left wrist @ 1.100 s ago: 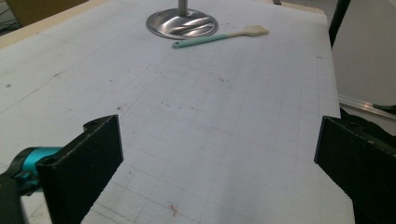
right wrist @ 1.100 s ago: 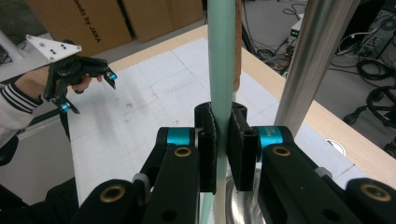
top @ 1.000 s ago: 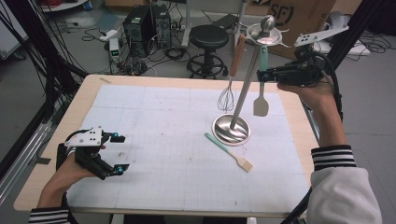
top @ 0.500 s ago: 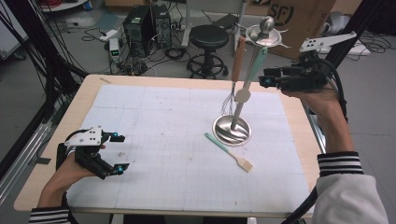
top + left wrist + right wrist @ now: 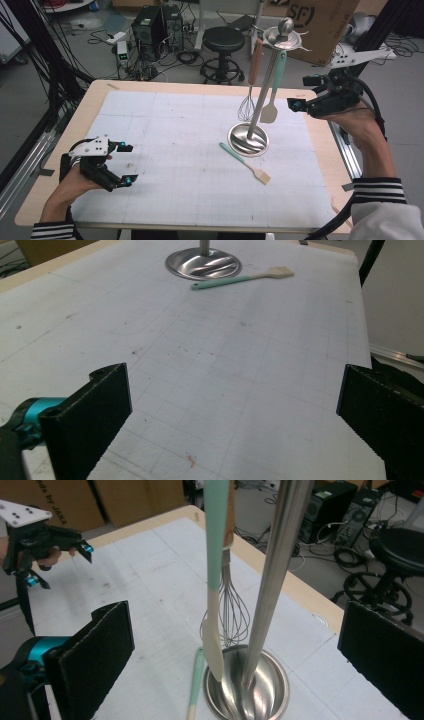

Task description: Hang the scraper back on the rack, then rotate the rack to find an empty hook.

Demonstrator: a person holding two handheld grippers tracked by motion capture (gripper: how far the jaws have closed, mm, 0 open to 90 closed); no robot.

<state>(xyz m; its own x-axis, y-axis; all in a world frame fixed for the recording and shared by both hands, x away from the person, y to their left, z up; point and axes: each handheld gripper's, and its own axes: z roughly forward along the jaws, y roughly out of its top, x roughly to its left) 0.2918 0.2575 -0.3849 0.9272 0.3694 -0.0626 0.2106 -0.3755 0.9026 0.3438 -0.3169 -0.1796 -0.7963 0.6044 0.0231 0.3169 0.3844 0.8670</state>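
My right tongs (image 5: 299, 91) have just opened, empty, beside the hanging spatula (image 5: 270, 107); my left tongs (image 5: 127, 164) stand apart over the surface (image 5: 165, 130).

sleeves: black-white striped cuffs | claws: black pads, teal joints | plates: grey | cables: black

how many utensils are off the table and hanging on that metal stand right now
2: a whisk with a wooden handle and a teal-handled spatula hang from the stand. A third utensil, the teal-handled brush, lies on the table beside the stand's base.
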